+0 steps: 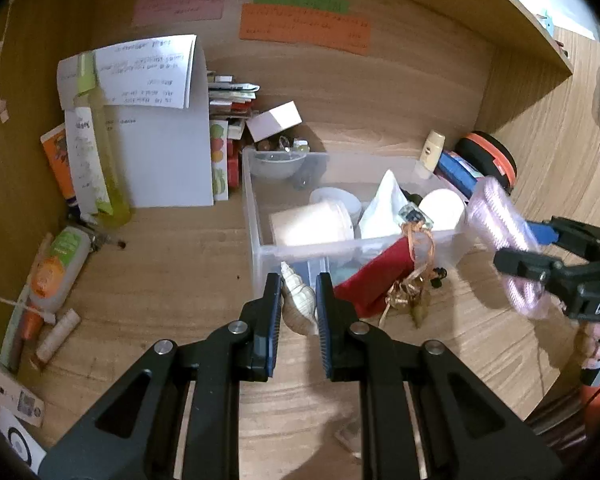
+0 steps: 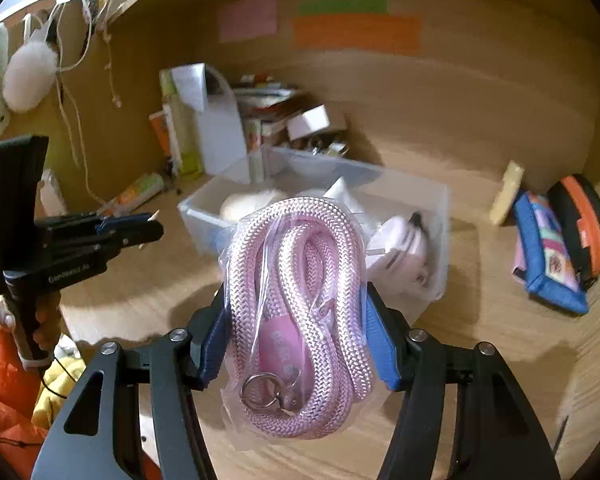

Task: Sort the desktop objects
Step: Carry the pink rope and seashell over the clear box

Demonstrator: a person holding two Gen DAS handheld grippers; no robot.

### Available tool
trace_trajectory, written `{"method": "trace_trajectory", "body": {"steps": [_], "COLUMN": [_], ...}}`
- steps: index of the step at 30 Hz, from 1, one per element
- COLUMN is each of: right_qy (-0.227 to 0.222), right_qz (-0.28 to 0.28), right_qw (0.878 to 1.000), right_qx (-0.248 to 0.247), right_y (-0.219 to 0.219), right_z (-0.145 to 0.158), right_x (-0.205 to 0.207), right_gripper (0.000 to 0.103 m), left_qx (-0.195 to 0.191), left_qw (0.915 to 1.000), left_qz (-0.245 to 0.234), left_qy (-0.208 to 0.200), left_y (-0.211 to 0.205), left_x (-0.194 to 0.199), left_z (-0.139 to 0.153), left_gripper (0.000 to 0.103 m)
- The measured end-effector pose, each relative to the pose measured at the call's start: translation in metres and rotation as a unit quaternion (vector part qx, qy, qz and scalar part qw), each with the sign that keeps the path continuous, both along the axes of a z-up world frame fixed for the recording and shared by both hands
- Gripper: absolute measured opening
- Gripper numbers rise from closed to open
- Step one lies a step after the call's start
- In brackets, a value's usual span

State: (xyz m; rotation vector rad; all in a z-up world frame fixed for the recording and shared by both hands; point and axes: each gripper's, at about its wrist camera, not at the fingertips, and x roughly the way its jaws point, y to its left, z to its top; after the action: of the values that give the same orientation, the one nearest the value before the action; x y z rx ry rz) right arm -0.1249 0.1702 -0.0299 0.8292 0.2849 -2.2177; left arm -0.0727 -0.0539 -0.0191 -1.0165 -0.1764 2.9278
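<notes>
My left gripper (image 1: 299,304) is shut on a cream spiral seashell (image 1: 298,302), held just in front of the clear plastic bin (image 1: 256,216). The bin holds cream jars, white paper and a bowl. My right gripper (image 2: 296,336) is shut on a pink braided rope in a clear bag (image 2: 300,308), held above the desk in front of the bin (image 2: 440,216). The rope (image 1: 504,220) and right gripper (image 1: 540,256) also show in the left wrist view, at the bin's right end. The left gripper (image 2: 140,232) shows at the left of the right wrist view.
A red pouch with gold ribbon (image 1: 384,280) lies against the bin's front. A blue pouch (image 2: 548,264) and an orange-black case (image 2: 580,224) lie at the right. Bottles and tubes (image 1: 56,264), papers and books (image 1: 232,120) fill the left corner. A shelf hangs overhead.
</notes>
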Motion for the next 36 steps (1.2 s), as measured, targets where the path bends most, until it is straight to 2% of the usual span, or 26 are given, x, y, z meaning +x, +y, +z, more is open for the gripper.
{"method": "trace_trajectory", "body": {"steps": [6,15,28,36], "right_qy": [0.014,0.02,0.002,0.019], "right_qz": [-0.014,-0.022,-0.01,0.001], "right_qw": [1.0,0.999,1.0,1.0], "right_qx": [-0.015,-0.024,-0.012,0.002], "right_y": [0.005,-0.001,-0.025,-0.043], "right_z": [0.014,0.019,0.007,0.007], "right_x": [-0.016,-0.043,-0.077,-0.08], "right_gripper": [0.057,0.057,0.057,0.057], "left_qx": [0.004,-0.001,-0.006,-0.005], "left_qw": [0.9999,0.9996,0.9997,0.9996], "left_qz": [-0.001,-0.007,-0.02,-0.025], "left_qy": [0.01,0.028,0.009,-0.008], "left_y": [-0.002,0.002,0.001,0.0], "left_x": [-0.012,-0.035,-0.073,-0.086], "left_z": [0.007,0.018,0.006,-0.004], "left_gripper": [0.016,0.016,0.016,0.016]}}
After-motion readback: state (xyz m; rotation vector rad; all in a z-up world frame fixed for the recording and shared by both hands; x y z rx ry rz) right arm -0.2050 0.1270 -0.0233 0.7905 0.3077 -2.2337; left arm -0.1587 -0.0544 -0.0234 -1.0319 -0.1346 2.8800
